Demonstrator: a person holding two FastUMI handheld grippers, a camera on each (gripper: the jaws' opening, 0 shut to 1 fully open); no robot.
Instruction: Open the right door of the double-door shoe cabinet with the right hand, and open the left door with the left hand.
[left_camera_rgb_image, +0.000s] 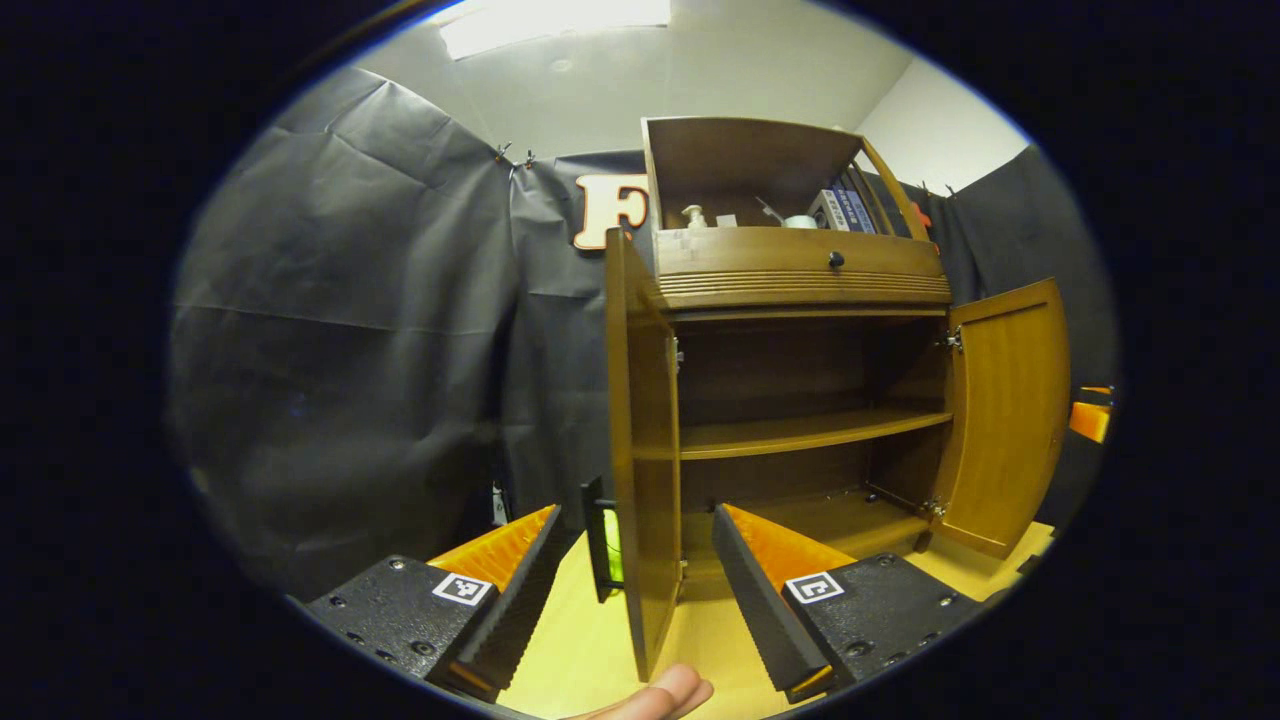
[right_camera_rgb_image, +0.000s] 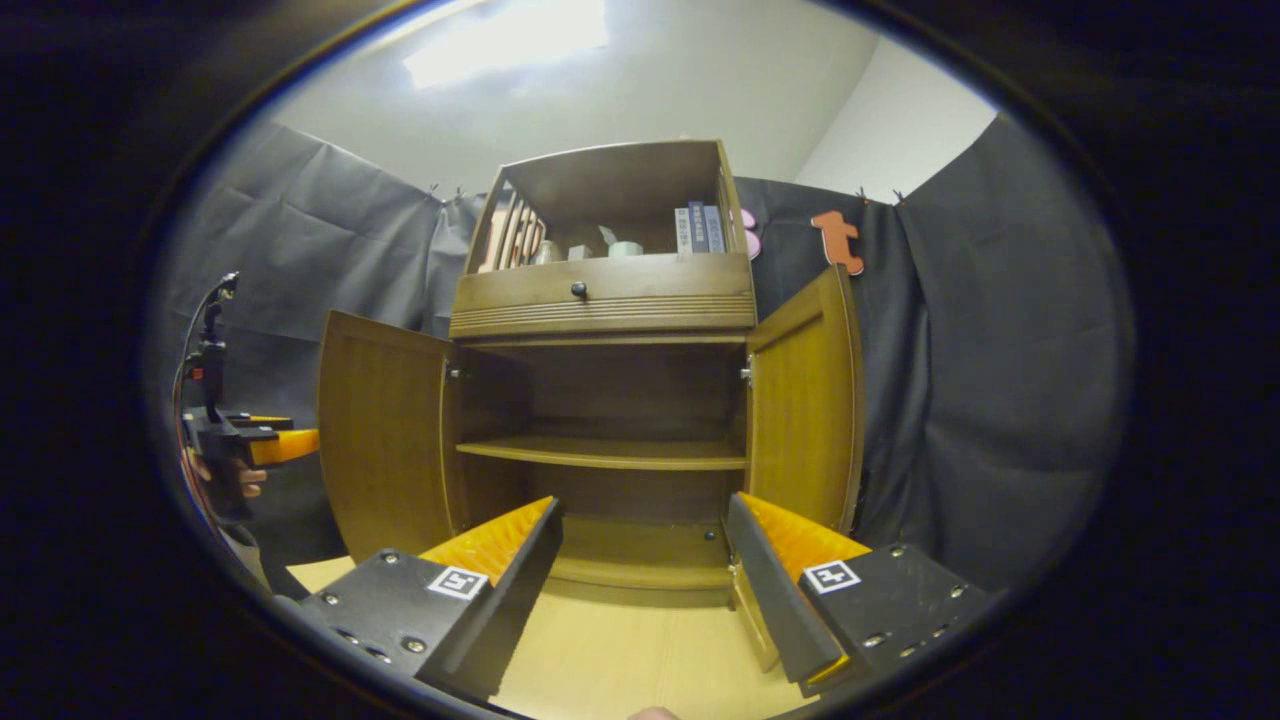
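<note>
1. The shoe cabinet stands on a pale wooden surface before the black cloth wall; both doors are swung out and its inner shelf is bare
2. Left door: in the left gripper view it is seen nearly edge-on, standing out from the cabinet's left side, its front edge between the left gripper's fingers without touching either
3. Right door: open, angled outward from the cabinet's right side
4. Left gripper: jaws spread wide, gripping nothing; in the right gripper view it is held by a hand just left of the left door
5. Right gripper: jaws spread wide, empty, facing the cabinet's opening
6. Upper cabinet: a drawer with a dark knob; above it an open compartment holding books and small items
</note>
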